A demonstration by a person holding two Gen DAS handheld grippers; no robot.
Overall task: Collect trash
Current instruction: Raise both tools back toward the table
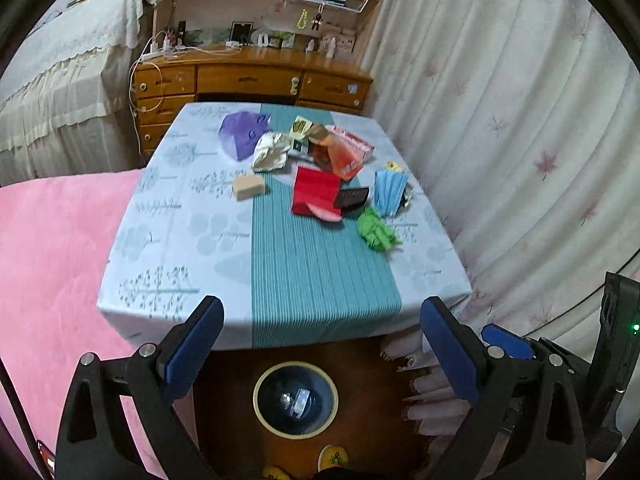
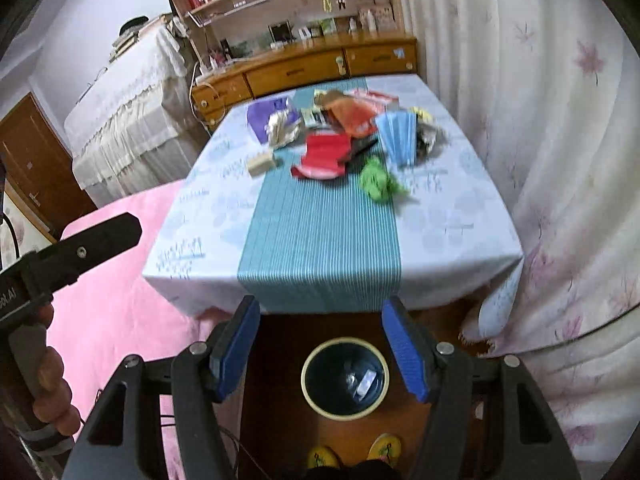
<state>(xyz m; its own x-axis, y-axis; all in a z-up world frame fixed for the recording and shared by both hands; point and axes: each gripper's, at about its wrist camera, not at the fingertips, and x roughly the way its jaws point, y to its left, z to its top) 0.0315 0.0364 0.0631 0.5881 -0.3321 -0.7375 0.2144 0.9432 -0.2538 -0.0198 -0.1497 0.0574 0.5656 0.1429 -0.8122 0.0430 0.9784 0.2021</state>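
Trash (image 1: 316, 160) lies heaped at the table's (image 1: 180, 264) far end, the pile's long axis running crosswise over the teal runner. A bin (image 1: 296, 398) stands on the floor below the near edge. Both the left gripper (image 1: 320, 344) and right gripper (image 2: 320, 344) hang spread wide and empty; the likeliest clean start is reaching past the bin for one outlying piece.

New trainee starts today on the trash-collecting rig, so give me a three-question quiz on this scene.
1. True or false: the left gripper holds a wrapper.
2. Where does the bin stand? A on the table; B on the floor at the table's near end; C on the bed.
3. Which item lies nearest the table's near edge?

Key: 1 false, both grippers are open and empty. 2 B. 3 The crumpled green paper.
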